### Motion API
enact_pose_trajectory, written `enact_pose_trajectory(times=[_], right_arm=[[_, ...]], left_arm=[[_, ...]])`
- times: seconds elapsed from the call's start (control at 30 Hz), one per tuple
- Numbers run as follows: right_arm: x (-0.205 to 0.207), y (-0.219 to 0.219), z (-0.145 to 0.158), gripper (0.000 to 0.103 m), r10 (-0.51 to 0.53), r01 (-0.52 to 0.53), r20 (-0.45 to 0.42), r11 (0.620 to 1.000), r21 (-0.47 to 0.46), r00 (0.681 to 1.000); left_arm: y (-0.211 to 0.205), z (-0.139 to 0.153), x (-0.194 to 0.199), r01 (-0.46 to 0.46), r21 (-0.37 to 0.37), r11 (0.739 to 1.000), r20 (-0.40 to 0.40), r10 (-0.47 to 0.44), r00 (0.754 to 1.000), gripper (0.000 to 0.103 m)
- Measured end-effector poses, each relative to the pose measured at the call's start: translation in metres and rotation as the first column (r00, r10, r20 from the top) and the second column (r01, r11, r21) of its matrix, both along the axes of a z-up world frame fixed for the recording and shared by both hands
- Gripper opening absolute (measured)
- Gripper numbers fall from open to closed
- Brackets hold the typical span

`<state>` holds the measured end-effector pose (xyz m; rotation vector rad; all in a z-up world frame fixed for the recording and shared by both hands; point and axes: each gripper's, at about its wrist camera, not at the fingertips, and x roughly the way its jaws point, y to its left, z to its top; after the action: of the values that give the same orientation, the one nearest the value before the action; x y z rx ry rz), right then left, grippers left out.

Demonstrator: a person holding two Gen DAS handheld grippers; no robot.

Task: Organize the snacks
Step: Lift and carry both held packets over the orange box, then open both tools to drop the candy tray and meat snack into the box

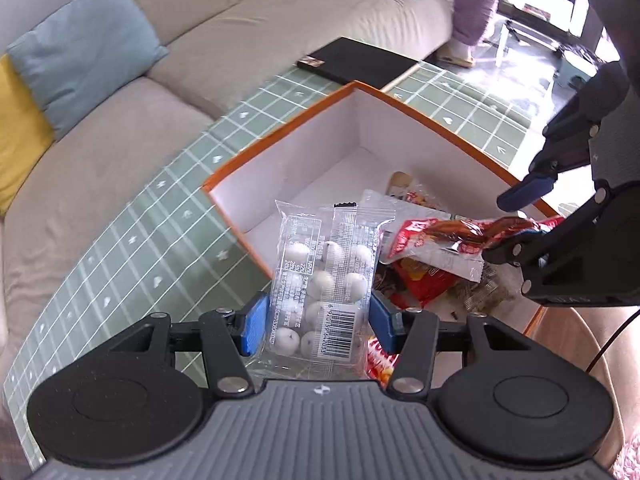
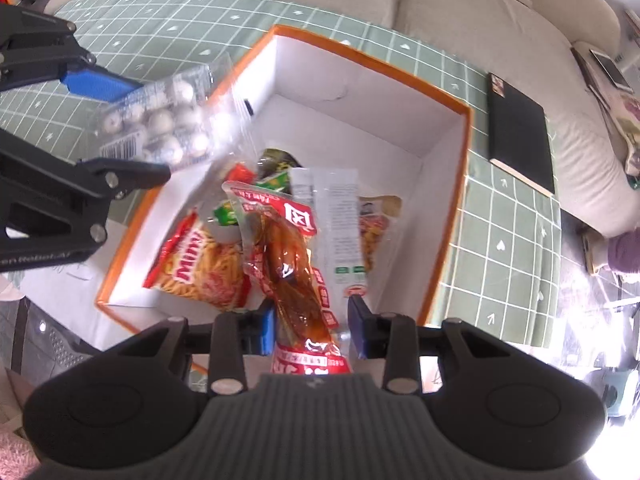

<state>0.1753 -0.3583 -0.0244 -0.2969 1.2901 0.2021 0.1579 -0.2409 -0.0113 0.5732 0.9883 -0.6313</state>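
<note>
While both hover over the orange box point(image 2: 448, 184), a clear pack of white balls point(image 1: 326, 280) is gripped by the left gripper point(image 1: 318, 324), a red snack packet point(image 2: 296, 280) by the right gripper point(image 2: 312, 330).

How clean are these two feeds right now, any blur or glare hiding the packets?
Left wrist view: the clear packet of white balls in the left gripper is sharp, barcode readable; fisheye bends the green tablecloth grid. Right wrist view: that packet is smeared by blur, the red packet in the right gripper carries glare spots, and the lower right corner is washed out.
</note>
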Motion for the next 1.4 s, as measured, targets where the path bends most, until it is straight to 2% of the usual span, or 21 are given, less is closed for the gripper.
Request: enact_pose_trajectory(times=[0.2, 0.43, 0.63, 0.67, 0.73, 0.77, 1.13, 1.2, 1.23, 1.4], right_arm=[[0.016, -0.019, -0.015, 0.034, -0.005, 0.004, 0.045, 1.0, 0.023, 0.999], [0.05, -0.032, -0.036, 0.034, -0.007, 0.004, 0.064, 0.999, 0.051, 0.998], [0.073, -0.041, -0.047, 0.034, -0.036, 0.03, 0.06, 0.993, 0.11, 0.998], [0.076, -0.042, -0.048, 0.03, -0.038, 0.03, 0.06, 0.991, 0.129, 0.997], [0.083, -0.044, -0.049, 0.015, -0.049, 0.039, 0.061, 0.986, 0.163, 0.997], [0.087, -0.044, -0.05, 0.012, -0.055, 0.045, 0.055, 0.983, 0.177, 0.997], [0.1, -0.045, -0.065, 0.013, -0.099, 0.092, 0.028, 0.981, 0.169, 0.995], [0.099, -0.046, -0.066, 0.012, -0.1, 0.094, 0.028, 0.981, 0.169, 0.995], [0.098, -0.046, -0.065, 0.012, -0.101, 0.095, 0.03, 0.981, 0.172, 0.994], [0.096, -0.044, -0.065, 0.013, -0.101, 0.095, 0.028, 0.982, 0.164, 0.994]], left_arm=[[-0.028, -0.018, 0.024, 0.049, 0.078, 0.996, 0.02, -0.051, 0.999, 0.061], [-0.047, -0.036, 0.047, 0.136, 0.179, 0.974, 0.051, -0.147, 0.988, 0.062], [-0.054, -0.047, 0.069, 0.167, 0.197, 0.966, 0.037, -0.178, 0.983, 0.062], [-0.055, -0.048, 0.072, 0.174, 0.194, 0.966, 0.032, -0.183, 0.983, 0.062], [-0.057, -0.051, 0.076, 0.189, 0.192, 0.963, 0.022, -0.197, 0.98, 0.062], [-0.058, -0.053, 0.077, 0.195, 0.197, 0.961, 0.021, -0.203, 0.979, 0.062], [-0.064, -0.072, 0.085, 0.205, 0.218, 0.954, 0.024, -0.215, 0.976, 0.063], [-0.063, -0.074, 0.085, 0.207, 0.221, 0.953, 0.029, -0.219, 0.975, 0.066], [-0.063, -0.074, 0.085, 0.207, 0.225, 0.952, 0.04, -0.222, 0.974, 0.071], [-0.059, -0.071, 0.083, 0.205, 0.197, 0.959, 0.043, -0.218, 0.975, 0.071]])
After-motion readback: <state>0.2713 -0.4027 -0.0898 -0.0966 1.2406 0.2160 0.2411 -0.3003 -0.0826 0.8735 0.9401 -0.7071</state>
